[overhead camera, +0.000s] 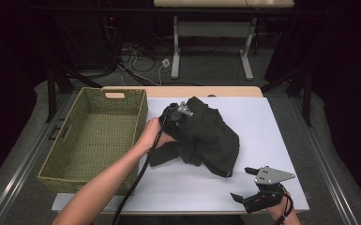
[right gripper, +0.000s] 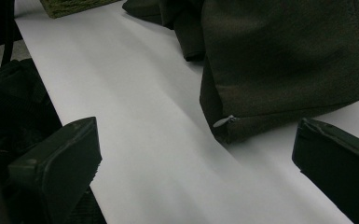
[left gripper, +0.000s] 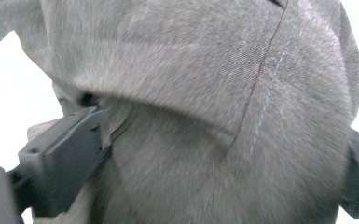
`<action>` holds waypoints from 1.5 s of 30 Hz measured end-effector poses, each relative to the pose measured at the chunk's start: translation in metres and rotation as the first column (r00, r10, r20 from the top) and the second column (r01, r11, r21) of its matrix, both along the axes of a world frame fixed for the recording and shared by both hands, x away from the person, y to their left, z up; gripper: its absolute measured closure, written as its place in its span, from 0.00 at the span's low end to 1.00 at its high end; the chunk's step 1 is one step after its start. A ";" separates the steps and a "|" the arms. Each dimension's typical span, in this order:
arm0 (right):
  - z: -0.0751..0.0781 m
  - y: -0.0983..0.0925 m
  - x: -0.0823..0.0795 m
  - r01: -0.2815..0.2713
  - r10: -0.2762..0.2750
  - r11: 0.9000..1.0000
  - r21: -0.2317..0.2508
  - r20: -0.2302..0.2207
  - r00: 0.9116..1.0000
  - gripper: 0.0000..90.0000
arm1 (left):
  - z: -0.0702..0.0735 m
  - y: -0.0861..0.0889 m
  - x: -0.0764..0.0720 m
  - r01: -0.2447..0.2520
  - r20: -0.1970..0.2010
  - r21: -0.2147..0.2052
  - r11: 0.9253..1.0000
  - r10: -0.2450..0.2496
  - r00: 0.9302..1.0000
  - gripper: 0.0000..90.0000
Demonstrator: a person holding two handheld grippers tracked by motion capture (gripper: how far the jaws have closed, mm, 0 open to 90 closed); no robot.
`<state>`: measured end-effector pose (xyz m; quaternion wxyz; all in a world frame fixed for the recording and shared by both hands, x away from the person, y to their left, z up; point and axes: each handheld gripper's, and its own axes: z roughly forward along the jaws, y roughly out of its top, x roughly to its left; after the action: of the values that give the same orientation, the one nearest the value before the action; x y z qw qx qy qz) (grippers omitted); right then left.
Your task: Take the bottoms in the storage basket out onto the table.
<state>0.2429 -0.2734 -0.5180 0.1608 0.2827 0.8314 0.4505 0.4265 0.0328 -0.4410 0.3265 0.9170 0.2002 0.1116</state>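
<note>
A: High view, and the dark garment point(overhead camera: 206, 138) lies crumpled near the middle of the white surface point(overhead camera: 272, 122), with the woven basket point(overhead camera: 86, 173) off at its nine o'clock, right along the surface's left edge.

B: The left tool point(overhead camera: 177, 116) is up at the garment's eleven o'clock corner, sitting right on the cloth, the person's left hand point(overhead camera: 152, 133) behind it and its cable trailing down toward six o'clock.

A: And the left gripper view tells the story there. Both jaws stand far apart, one at eight o'clock in that picture, the other at four o'clock, and grey-looking fabric point(left gripper: 205, 107) bulges between them. The jaws are spread wide and the cloth lies loose in the gap; whether the pads touch it at the edges is hard to say.

B: Down at five o'clock of the garment, near the front right corner of the surface, sits the right tool point(overhead camera: 244, 183), clear of the cloth.

A: Spread as well. In the right gripper view its two jaws rise at seven and four o'clock with bare white surface between them, and the hem of the garment point(right gripper: 284, 70) lies just beyond, toward one o'clock, a small zip pull point(right gripper: 224, 121) showing at its edge.

B: A corner of the basket point(right gripper: 72, 5) peeks in at eleven o'clock there.
</note>
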 end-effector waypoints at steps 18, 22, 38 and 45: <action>0.000 0.001 -0.001 0.003 -0.003 1.000 -0.013 0.007 1.000 0.01 | 0.017 0.046 -0.024 -0.007 -0.011 -0.064 0.998 0.006 1.000 0.00; 0.000 0.001 -0.001 0.003 -0.003 1.000 -0.010 0.000 1.000 0.01 | 0.016 0.053 -0.030 0.007 -0.022 -0.077 0.997 -0.009 1.000 0.00; 0.000 0.001 -0.001 0.006 -0.006 1.000 -0.010 0.001 1.000 0.01 | 0.010 0.090 -0.048 -0.026 -0.024 -0.081 0.996 0.024 0.999 0.00; -0.001 0.001 0.000 0.002 -0.002 1.000 -0.015 -0.002 1.000 0.01 | 0.008 0.106 -0.056 -0.053 -0.037 -0.085 0.995 0.050 0.998 0.00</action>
<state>0.2425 -0.2719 -0.5190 0.1624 0.2827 0.8346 0.4439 0.3706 0.1384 -0.4333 0.3593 0.8983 0.2342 0.0952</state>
